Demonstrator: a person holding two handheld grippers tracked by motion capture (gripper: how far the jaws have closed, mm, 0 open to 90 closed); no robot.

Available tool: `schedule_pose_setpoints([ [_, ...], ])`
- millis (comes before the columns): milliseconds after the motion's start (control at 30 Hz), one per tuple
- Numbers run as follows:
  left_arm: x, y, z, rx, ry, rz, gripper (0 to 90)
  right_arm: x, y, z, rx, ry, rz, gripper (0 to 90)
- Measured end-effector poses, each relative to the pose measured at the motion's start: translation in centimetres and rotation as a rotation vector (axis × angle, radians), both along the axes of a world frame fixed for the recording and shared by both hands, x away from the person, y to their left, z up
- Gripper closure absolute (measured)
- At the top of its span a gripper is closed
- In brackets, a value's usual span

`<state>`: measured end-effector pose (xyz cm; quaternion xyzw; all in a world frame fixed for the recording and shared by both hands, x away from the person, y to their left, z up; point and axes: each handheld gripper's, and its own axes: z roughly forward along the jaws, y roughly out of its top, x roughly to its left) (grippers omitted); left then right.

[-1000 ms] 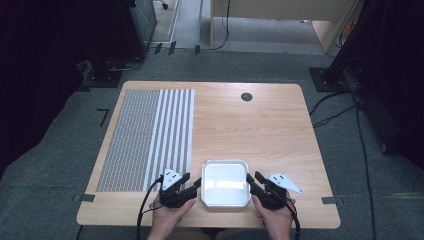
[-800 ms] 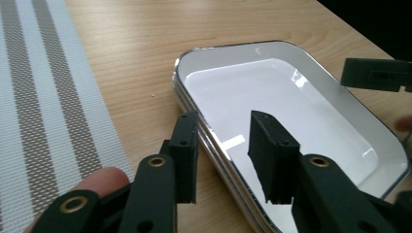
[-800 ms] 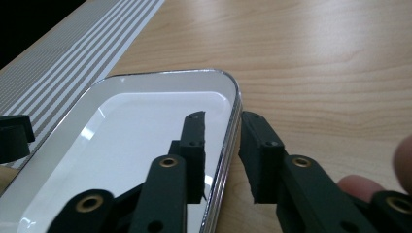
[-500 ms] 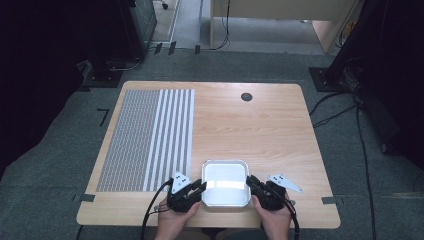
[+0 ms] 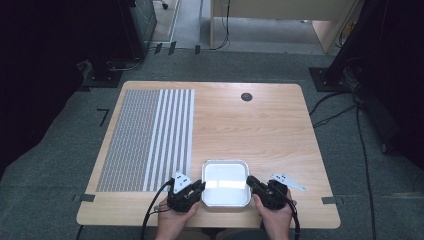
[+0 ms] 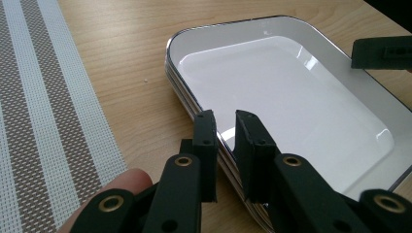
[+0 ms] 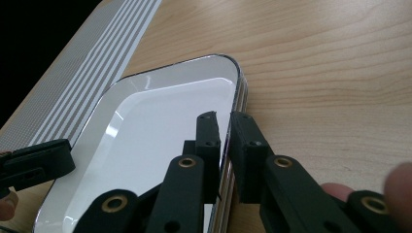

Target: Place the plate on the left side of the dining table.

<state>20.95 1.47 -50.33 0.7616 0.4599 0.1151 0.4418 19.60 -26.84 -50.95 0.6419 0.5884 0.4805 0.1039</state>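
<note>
At the near edge of the table [image 5: 280,125], the white tray [image 5: 225,182] lies between the two grippers: the left gripper [image 5: 199,187] has just closed its jaws on the tray's left rim, and the right gripper [image 5: 251,182] has done the same on the right rim. The gripper views show what the high view cannot, that the rim looks layered, perhaps several trays stacked. Farther left lies a striped mat [image 5: 147,137].

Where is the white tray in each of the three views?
High view: white tray at the table's near edge, between both tongs.
Left gripper view: white tray spans centre to right, rim between the tongs.
Right gripper view: white tray lies left of centre.
Shared landmark: striped mat.
</note>
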Motion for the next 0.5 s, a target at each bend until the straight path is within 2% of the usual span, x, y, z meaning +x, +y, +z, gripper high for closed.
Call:
schedule_pose_setpoints([
  [33, 0.0, 0.0, 0.0, 0.0, 0.0, 0.0, 80.3, 0.0, -0.1, 0.0, 0.005, 0.008, -0.001, 85.3],
  [67, 0.0, 0.0, 0.0, -0.001, 0.0, -0.002, 80.8, 0.0, -0.4, 0.1, 0.033, 0.022, -0.005, 87.1],
  [133, 0.1, 0.0, 0.0, 0.002, 0.003, -0.005, 80.9, -0.1, -0.6, 0.2, 0.054, 0.014, -0.007, 87.0],
  [233, 0.0, 0.0, -0.1, 0.004, 0.001, -0.005, 80.8, -0.3, -0.5, 0.4, 0.06, 0.001, -0.01, 86.5],
  [333, 0.1, 0.1, 0.0, -0.003, 0.003, -0.01, 80.6, -0.4, 0.0, 0.4, 0.01, -0.001, -0.007, 82.4],
  [500, 0.1, 0.1, 0.0, -0.004, 0.003, -0.013, 80.5, -0.5, 0.9, 0.5, -0.088, -0.002, -0.012, 82.7],
])
